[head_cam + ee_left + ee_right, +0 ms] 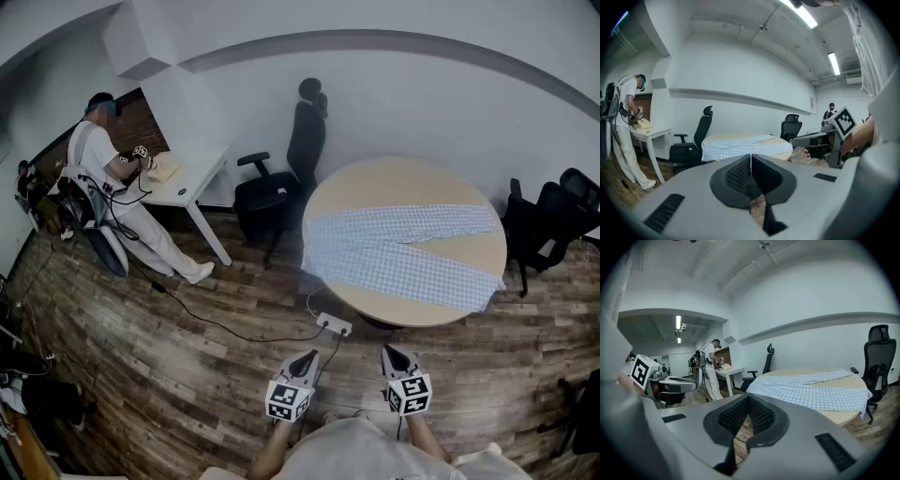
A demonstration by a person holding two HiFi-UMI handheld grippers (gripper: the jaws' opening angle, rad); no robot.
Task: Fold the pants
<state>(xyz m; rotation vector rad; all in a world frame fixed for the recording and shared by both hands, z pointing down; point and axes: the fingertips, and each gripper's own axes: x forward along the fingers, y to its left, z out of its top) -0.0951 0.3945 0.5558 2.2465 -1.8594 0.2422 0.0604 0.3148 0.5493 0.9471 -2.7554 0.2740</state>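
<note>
Light blue checked pants lie spread flat on a round wooden table, legs running toward the right, waist hanging over the left edge. They also show in the left gripper view as the pants and in the right gripper view as the pants. Both grippers hang over the floor in front of the table, well short of it. My left gripper is shut with nothing in it, its pads meeting. My right gripper is shut and empty too, pads pressed together.
Black office chairs stand behind the table and at its right. A power strip with cable lies on the wood floor near the table's foot. At the far left a person works at a white desk.
</note>
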